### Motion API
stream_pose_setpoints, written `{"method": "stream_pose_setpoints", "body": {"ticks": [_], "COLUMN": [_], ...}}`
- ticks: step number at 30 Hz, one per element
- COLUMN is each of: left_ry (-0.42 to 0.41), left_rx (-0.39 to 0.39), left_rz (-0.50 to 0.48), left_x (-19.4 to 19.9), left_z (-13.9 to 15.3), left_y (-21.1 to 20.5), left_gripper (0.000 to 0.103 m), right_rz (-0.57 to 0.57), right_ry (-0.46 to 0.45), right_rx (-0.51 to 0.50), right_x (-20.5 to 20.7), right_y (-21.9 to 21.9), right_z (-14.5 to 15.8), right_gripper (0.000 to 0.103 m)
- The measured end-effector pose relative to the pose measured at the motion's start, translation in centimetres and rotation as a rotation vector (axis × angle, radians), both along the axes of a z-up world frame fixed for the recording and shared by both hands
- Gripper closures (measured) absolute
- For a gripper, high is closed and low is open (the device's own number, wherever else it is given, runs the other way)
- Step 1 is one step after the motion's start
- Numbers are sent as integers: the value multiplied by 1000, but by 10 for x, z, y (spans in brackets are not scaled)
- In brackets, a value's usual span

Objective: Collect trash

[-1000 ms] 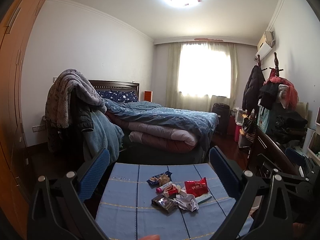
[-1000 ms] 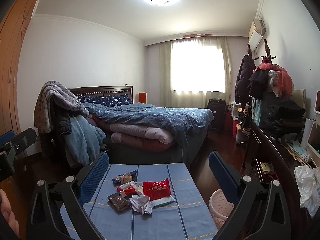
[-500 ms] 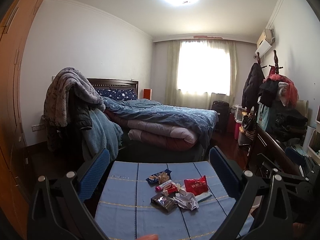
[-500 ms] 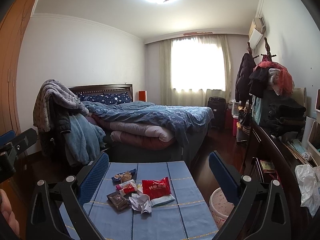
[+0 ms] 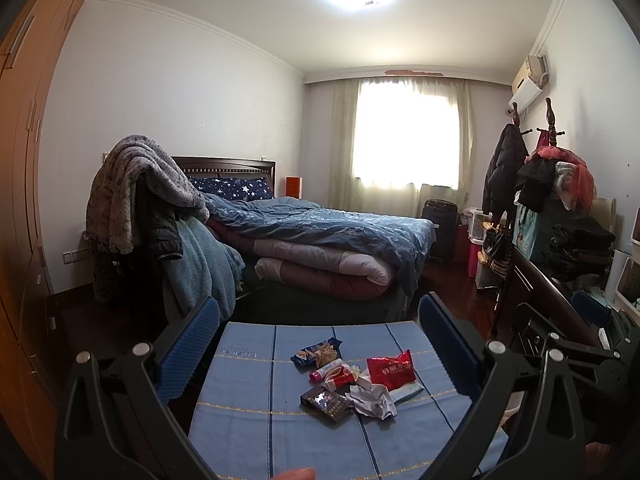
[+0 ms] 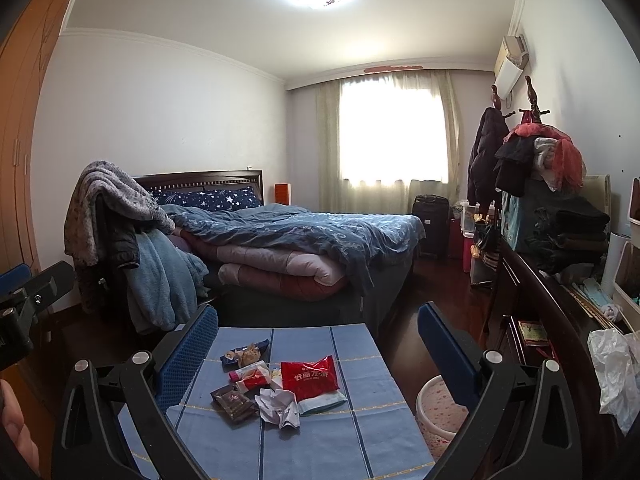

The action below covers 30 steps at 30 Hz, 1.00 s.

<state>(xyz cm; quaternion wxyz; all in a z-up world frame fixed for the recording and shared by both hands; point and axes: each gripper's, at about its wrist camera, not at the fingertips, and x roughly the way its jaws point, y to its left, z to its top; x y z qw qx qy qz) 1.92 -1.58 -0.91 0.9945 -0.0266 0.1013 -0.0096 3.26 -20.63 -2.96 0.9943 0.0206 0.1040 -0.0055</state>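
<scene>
A pile of trash lies on a small table with a blue cloth (image 5: 248,412) (image 6: 360,420): a red snack bag (image 5: 390,369) (image 6: 310,378), a crumpled white paper (image 5: 376,400) (image 6: 280,404), a dark wrapper (image 5: 326,402) (image 6: 234,400), a blue snack wrapper (image 5: 316,354) (image 6: 244,354) and a small pink tube (image 5: 326,370) (image 6: 248,372). My left gripper (image 5: 318,324) and right gripper (image 6: 318,324) are both open and empty, held above and short of the pile. A pink-speckled waste bin (image 6: 438,408) stands on the floor right of the table.
A bed with blue bedding (image 5: 320,232) is behind the table. A chair draped with blankets (image 5: 148,216) stands at the left. A dark dresser (image 6: 552,320) with clothes and a white plastic bag (image 6: 616,368) runs along the right. A wardrobe is at the far left.
Both grippers have tilted down slightly and drifted forward; the table and trash sit a little higher in the views. Both stay open.
</scene>
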Motion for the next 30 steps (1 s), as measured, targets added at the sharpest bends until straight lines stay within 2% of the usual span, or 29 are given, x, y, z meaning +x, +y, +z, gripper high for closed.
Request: {"method": "stream_pose_setpoints", "body": {"ticks": [30], "left_ry": [7], "left_rx": [12], "left_rz": [-10], "left_x": [1], "left_z": [-3], "left_y": [-10], "left_gripper": [3], "right_rz": [-5], "right_ry": [11], "right_rx": [7], "right_x": [1], "right_y": [-6], "right_z": [-11], "right_gripper": [4]}}
